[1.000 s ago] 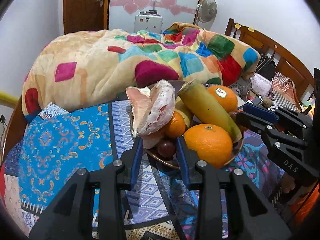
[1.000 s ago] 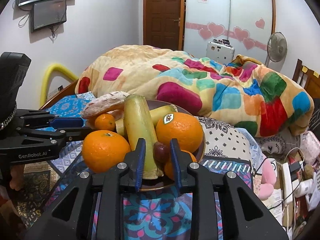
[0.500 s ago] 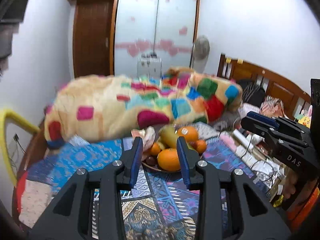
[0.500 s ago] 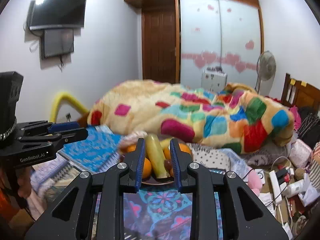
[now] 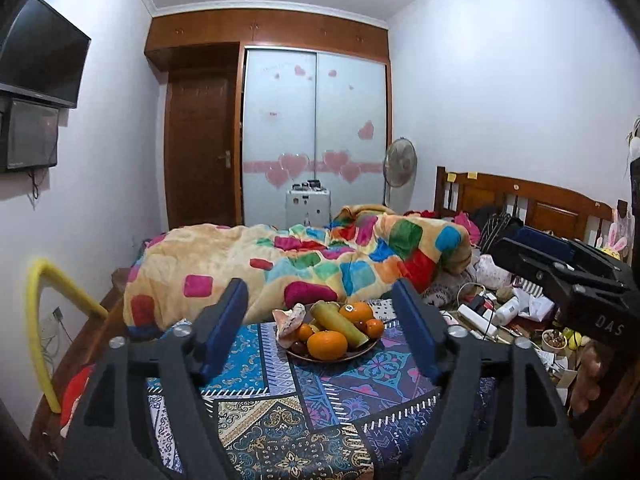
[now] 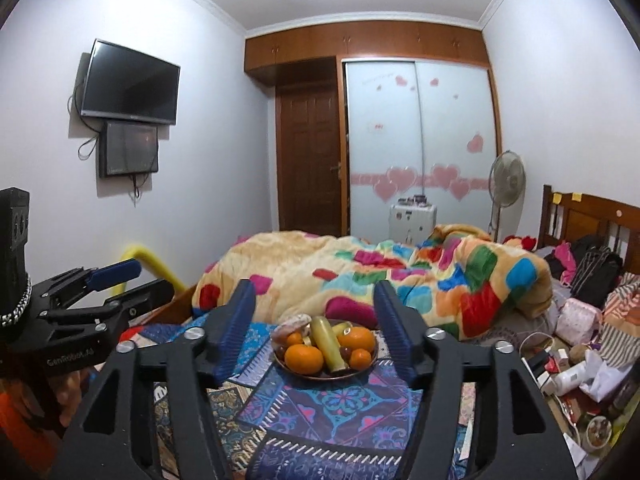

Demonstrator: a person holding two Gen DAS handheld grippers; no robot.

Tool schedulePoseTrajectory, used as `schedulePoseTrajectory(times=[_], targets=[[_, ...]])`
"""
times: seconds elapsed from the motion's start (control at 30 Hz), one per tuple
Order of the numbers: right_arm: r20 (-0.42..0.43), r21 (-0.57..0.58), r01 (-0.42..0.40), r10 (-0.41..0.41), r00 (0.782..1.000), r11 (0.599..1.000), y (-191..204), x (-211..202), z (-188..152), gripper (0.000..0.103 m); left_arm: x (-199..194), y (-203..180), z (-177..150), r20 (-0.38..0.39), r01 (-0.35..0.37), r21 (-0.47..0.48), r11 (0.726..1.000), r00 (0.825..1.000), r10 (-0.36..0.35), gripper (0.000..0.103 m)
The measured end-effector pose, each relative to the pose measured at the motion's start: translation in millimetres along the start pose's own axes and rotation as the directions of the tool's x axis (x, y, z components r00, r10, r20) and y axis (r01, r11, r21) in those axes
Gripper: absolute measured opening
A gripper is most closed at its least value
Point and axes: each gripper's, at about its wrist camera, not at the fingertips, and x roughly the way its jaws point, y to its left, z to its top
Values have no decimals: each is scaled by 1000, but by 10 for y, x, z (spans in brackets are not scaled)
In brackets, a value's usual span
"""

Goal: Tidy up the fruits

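Hanging wide open, both tools empty, apart from plate. Front orange round, firm, slippery; pinching across middle.

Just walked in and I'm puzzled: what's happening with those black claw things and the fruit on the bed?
A person holds two grippers, sorting fruit. Both the left gripper and right gripper are open and empty, hanging back from the fruit bowl on the patterned bedspread. Oranges and other fruit sit piled inside.
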Motion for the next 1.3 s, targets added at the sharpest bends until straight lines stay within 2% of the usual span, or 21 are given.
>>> schedulePoseTrajectory(times=[0.3,0.43,0.57,0.7,1.3], targets=[[38,0,45,-45,998,999,62,-130,-91,85,-179,-15,-55,36,-26,5,1000,999,26,95],[39,1,43,-43,998,999,80,-162,-119,86,-203,-12,-83,40,-35,-2,999,999,35,96],[47,-3,55,-55,997,998,97,-181,-142,96,-175,10,-101,33,-34,-8,999,999,35,97],[63,-2,65,-65,996,998,101,-230,-139,102,-182,29,-123,31,-37,-18,999,999,37,99],[61,-14,76,-75,995,997,122,-268,-130,103,-118,33,-144,19,-58,-26,998,998,59,103]])
